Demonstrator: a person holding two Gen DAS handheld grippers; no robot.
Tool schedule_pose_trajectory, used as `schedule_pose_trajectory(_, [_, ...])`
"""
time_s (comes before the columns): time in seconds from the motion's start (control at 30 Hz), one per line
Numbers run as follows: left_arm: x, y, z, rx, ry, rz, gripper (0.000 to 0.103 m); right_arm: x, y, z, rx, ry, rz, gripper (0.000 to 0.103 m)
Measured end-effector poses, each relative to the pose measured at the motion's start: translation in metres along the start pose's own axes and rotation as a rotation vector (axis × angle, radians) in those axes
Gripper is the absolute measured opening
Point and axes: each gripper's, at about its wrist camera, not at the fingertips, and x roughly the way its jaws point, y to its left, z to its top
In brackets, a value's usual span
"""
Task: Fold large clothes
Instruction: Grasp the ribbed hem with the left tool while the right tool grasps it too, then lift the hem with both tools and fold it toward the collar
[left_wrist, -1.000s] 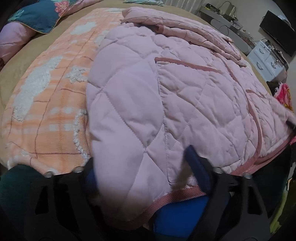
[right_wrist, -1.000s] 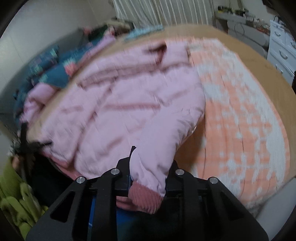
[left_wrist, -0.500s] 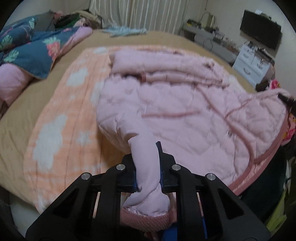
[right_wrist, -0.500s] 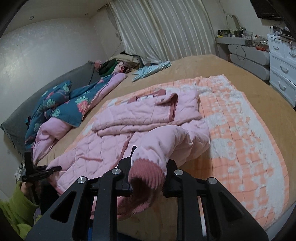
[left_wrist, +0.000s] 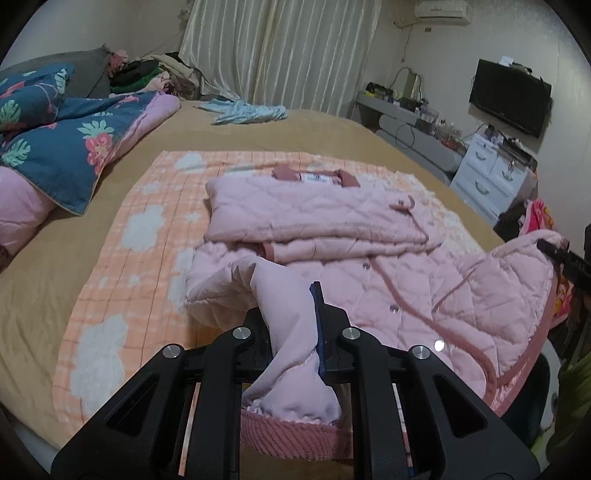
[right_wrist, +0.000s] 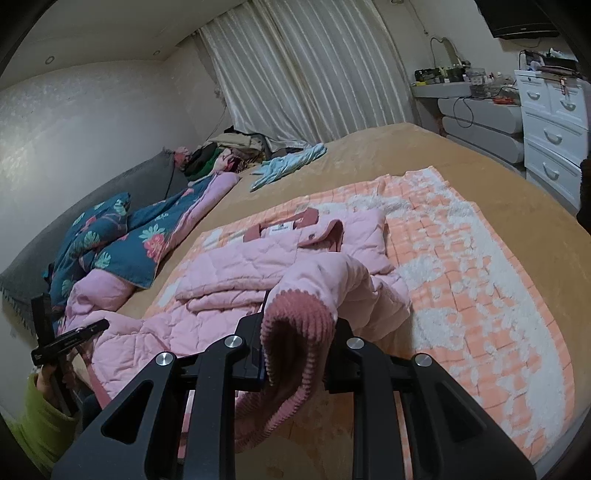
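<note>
A pink quilted jacket (left_wrist: 369, 258) with dark pink ribbed trim lies on an orange and white blanket (left_wrist: 122, 266) on the bed, its sleeves folded across the chest. My left gripper (left_wrist: 291, 332) is shut on the jacket's lower hem corner and holds it raised. My right gripper (right_wrist: 299, 332) is shut on the other hem corner, where the ribbed trim (right_wrist: 295, 325) bunches between the fingers. The jacket also shows in the right wrist view (right_wrist: 258, 273). The right gripper appears at the far right of the left wrist view (left_wrist: 565, 258).
A blue floral quilt (left_wrist: 62, 140) lies at the bed's left. A light blue garment (left_wrist: 247, 112) lies near the curtains. White drawers (right_wrist: 554, 136) and a grey desk (left_wrist: 413, 136) stand right of the bed. A TV (left_wrist: 509, 96) hangs on the wall.
Both grippers have closed on the jacket's hem and lifted it up and back from the bed edge. The views rose from close on the fabric to see the whole bed.
</note>
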Motion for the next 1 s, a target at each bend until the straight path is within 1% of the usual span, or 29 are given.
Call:
schedule_pose_trajectory(0.3, [-0.004, 0.0, 0.03, -0.018, -0.049, -0.008, 0.008, 0.005, 0.0, 0.023, 0.012, -0.028, -0.024, 0.019])
schedule_pose_trajectory(0.5, [-0.003, -0.001, 0.048, -0.019, -0.076, 0.004, 0.008, 0.01, 0.0, 0.038, 0.013, -0.039, -0.031, 0.018])
schedule_pose_trajectory(0.6, [-0.002, 0.0, 0.058, -0.012, -0.095, 0.03, 0.008, 0.012, -0.003, 0.046, 0.025, -0.041, -0.027, 0.018])
schedule_pose_trajectory(0.87, [0.012, 0.009, 0.082, -0.043, -0.119, 0.059, 0.009, 0.025, -0.009, 0.066, 0.075, -0.038, -0.015, 0.018])
schedule_pose_trajectory(1.0, [0.018, 0.012, 0.091, -0.049, -0.136, 0.1, 0.009, 0.034, -0.014, 0.076, 0.095, -0.034, -0.031, 0.018])
